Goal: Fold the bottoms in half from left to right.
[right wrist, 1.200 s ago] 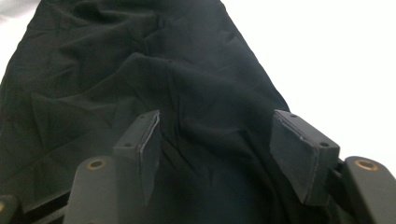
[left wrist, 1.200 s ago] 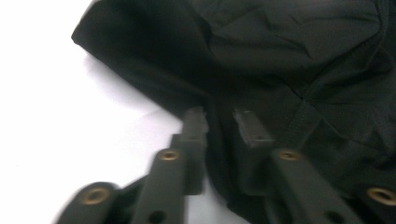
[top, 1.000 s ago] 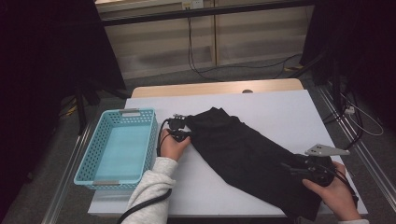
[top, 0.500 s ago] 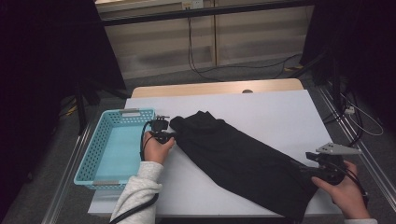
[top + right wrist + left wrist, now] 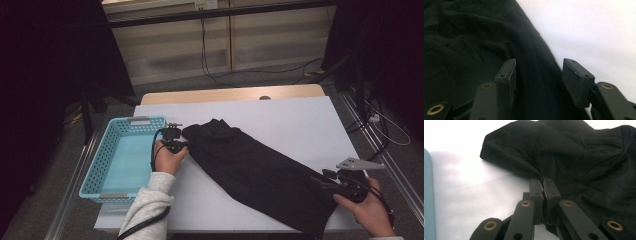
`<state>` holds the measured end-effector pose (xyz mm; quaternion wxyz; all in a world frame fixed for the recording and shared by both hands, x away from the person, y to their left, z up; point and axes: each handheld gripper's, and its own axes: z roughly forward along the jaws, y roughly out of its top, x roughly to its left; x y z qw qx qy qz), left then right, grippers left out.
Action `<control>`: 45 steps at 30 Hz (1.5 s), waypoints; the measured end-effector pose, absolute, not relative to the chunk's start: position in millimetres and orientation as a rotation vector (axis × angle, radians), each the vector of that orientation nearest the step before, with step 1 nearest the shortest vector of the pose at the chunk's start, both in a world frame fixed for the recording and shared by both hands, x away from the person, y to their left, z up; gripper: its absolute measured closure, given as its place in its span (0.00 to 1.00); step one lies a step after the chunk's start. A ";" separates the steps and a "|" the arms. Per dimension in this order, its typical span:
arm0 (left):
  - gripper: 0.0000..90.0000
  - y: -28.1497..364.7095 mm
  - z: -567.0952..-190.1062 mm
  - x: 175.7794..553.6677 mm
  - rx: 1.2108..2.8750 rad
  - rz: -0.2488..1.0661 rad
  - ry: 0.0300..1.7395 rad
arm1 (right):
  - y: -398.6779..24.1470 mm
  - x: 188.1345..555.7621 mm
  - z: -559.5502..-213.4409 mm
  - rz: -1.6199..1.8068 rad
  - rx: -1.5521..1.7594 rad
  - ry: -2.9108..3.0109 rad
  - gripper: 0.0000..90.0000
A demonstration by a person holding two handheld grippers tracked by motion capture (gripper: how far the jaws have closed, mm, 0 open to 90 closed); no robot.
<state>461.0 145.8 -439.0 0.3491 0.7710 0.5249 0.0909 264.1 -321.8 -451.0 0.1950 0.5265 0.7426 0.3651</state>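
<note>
Black cloth garment (image 5: 255,172) spread slantwise across the white surface (image 5: 300,120). Light-blue perforated plastic basket (image 5: 102,165) at the surface's left edge, just beside the garment's far-left end.

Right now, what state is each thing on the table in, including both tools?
Black cloth garment: lying crumpled, stretched slantwise across the white table.
Light blue plastic basket: empty, upright.
Left tool: shut on the garment's edge.
Right tool: jaws apart and just closing, garment edge between them, not yet pinched.
</note>
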 end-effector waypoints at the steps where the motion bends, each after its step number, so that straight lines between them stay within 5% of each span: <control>1: 0.97 145.4 -438.9 460.9 2.001 0.237 1.361 | -316.8 264.2 -456.4 1.020 1.479 2.107 0.52; 6: 0.97 145.7 -437.0 460.4 2.003 0.248 1.366 | -326.5 266.3 -458.9 0.966 1.498 2.079 0.98; 7: 0.97 145.6 -436.9 460.5 2.004 0.248 1.364 | -332.4 265.2 -458.2 0.974 1.511 2.052 1.00; 12: 0.97 145.5 -435.7 461.3 2.003 0.247 1.366 | -351.2 261.0 -454.4 0.971 1.531 2.017 1.00; 18: 0.97 144.7 -435.0 461.3 2.011 0.238 1.361 | -332.5 256.2 -451.6 1.006 1.458 2.111 0.76; 20: 0.97 145.3 -435.2 461.2 2.005 0.243 1.366 | -326.9 257.4 -455.7 0.920 1.440 2.145 0.82; 22: 0.97 146.5 -435.0 461.2 2.004 0.240 1.367 | -327.0 257.5 -458.6 0.934 1.426 2.163 1.00; 30: 0.97 146.3 -437.9 462.5 2.009 0.250 1.385 | -352.4 261.9 -453.7 0.961 1.497 2.034 1.00; 38: 0.97 146.0 -436.9 463.3 2.010 0.259 1.392 | -356.4 255.7 -445.7 0.970 1.497 2.014 0.88; 43: 0.97 147.3 -437.4 462.7 2.010 0.260 1.388 | -339.4 254.1 -451.5 0.955 1.448 2.114 0.69; 45: 0.97 148.3 -437.4 462.6 2.008 0.258 1.396 | -336.4 255.9 -457.1 0.898 1.444 2.125 0.70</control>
